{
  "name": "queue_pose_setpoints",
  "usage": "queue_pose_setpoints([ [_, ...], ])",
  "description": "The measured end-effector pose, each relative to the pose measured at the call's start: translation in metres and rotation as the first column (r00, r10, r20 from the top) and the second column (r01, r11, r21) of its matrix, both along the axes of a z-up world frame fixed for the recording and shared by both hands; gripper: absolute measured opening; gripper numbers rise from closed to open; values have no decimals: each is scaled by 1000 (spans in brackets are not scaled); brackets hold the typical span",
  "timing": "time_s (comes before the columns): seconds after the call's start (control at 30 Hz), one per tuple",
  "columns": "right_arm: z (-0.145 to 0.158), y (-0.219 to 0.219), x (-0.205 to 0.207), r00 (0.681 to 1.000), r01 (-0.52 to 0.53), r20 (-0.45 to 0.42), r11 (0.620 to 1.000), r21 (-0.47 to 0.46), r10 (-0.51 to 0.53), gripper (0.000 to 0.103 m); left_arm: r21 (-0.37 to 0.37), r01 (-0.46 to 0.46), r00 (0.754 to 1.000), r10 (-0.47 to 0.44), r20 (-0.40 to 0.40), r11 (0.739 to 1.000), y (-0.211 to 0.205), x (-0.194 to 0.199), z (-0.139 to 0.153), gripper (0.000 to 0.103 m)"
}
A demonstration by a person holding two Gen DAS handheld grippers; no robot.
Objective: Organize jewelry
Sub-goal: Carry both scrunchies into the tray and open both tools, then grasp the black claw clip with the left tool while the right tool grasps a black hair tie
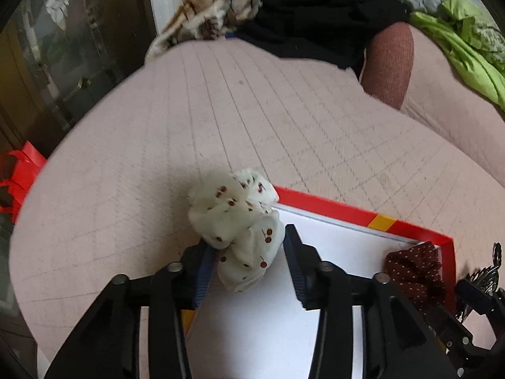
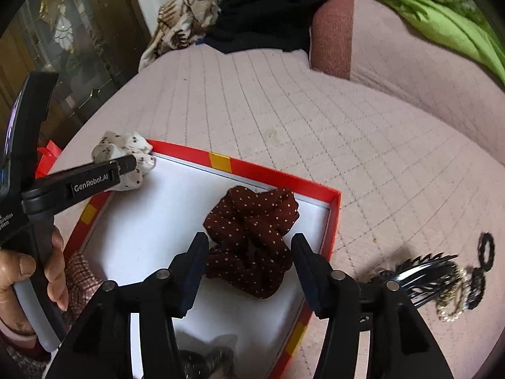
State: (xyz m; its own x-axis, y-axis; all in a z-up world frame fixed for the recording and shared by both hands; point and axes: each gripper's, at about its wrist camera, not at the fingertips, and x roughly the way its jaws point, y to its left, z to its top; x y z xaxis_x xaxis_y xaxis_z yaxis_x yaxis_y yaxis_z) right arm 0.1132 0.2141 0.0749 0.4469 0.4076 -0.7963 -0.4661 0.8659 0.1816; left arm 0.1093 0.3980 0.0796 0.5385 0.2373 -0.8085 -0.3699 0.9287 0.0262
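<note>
The left tool (image 1: 249, 262) is standing with its jaws parted around a white cherry-print scrunchie (image 1: 236, 221), and neither pad seems to be pressing on the fabric. That scrunchie is sitting at the far left corner of a shallow red box (image 1: 356, 213) with a white floor, partly draped over the rim and onto the pink quilted bed cover (image 1: 221, 110).

The right tool (image 2: 249, 271) is likewise standing open, its two fingers flanking a dark red polka-dot scrunchie (image 2: 252, 237) without gripping it. This scrunchie is lying inside the box near its far right corner, touching the white floor. In the right wrist view the left tool (image 2: 126, 165) is showing from the side, reaching toward the white scrunchie (image 2: 126, 148), and a hand (image 2: 28, 281) is wrapping around its handle at the lower left.

A piece of checked pink fabric (image 2: 82, 281) is lying just inside the box's left edge, and a dark, blurred item (image 2: 205, 360) is resting at the near end of the box; what it is I cannot tell.

Outside the box, to its right on the bed cover, a black hair claw clip (image 2: 416, 278) is lying beside a black lace loop (image 2: 483, 262) and a small beaded gold piece (image 2: 451, 309). Farther back, a patterned tan cloth (image 2: 186, 9), a black garment (image 2: 277, 12) and a bright green cloth (image 2: 442, 15) are heaped along the bed's far side
</note>
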Motion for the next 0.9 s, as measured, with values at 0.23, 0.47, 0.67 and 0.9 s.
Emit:
queue_pose_setpoints([
  [0.23,30,-31,-29,999,-12,49,999,45,10,68,37,-6,998,3,61,999,-15,-45,41,44],
  [0.47,41,-114,-73,994,86,63,992,93,-92,75,-53,9,993,-3,116,999,-44,-103,70,50],
  [0.67,35,-196,-109,966,239,97,970,38,-241,76,-76,89,990,-80,114,993,-103,-135,74,50],
  [0.9,27,-281,-140,897,418,157,909,-1,-412,76,-64,209,976,-205,70,976,-183,-144,64,50],
])
